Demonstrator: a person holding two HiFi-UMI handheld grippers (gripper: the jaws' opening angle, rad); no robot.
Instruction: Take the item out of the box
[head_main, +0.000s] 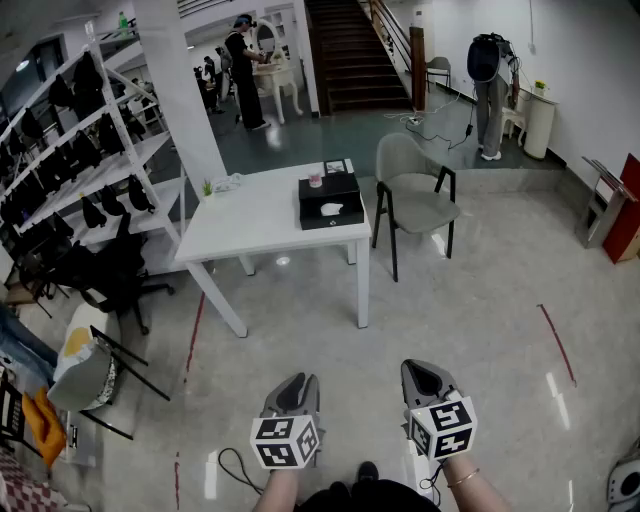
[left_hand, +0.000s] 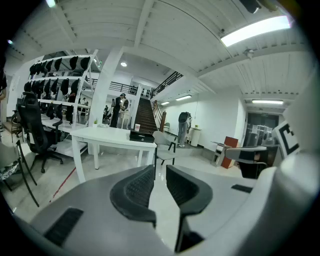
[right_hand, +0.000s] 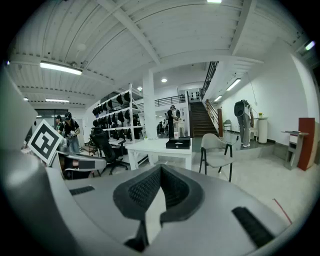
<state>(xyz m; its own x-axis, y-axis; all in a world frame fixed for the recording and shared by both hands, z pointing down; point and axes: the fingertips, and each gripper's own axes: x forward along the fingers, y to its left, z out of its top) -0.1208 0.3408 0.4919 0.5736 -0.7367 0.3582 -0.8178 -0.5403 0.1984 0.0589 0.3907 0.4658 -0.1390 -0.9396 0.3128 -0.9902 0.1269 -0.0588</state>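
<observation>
One box (head_main: 329, 203), one table (head_main: 240, 240), one chair (head_main: 412, 185)

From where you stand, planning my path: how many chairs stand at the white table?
1: the grey chair at the table's right side. A black office chair stands apart by the shelves; none looks hidden.

**Bright, even hall light; strong fisheye bend in the gripper views**

Long white ceiling strip lamps (left_hand: 255, 30) light the hall brightly and evenly. The glossy pale grey floor (head_main: 480, 300) throws back small white glare patches. The white rectangular table (head_main: 265, 225) casts only a faint, soft shadow beneath it. Both gripper views are round fisheye pictures with black corners and bowed ceiling beams. Close to the lens, the grey plastic left gripper (left_hand: 160, 170) and right gripper (right_hand: 160, 167) look slightly soft, while the room beyond is sharper. The head view is clear, and its edges curve.
</observation>
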